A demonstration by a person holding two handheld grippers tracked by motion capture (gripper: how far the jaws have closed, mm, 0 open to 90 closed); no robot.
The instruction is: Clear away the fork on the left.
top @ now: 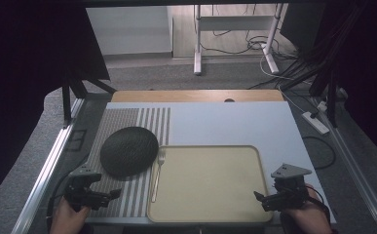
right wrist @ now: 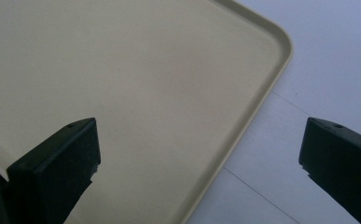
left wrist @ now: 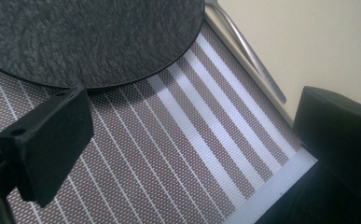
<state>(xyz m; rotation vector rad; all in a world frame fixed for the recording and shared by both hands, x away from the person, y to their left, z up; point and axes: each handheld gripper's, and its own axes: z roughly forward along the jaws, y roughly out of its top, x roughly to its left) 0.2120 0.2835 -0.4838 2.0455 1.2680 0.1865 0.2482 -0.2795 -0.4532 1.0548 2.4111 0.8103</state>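
Nothing is moved yet: the left claw [top: 114, 194] and right claw [top: 259, 199] both hang spread and empty, plate [top: 129, 150], fork [top: 158, 174] and tray [top: 254, 156] untouched

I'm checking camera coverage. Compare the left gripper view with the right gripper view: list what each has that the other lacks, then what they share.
Left gripper view alone: the dark round plate, the striped placemat, the fork lying along the tray's edge, and the left gripper with its jaws wide apart.

Right gripper view alone: the pale blue table cover, the tray's rounded corner, and the right gripper, jaws also wide apart.

Both: the beige tray, bare where seen.
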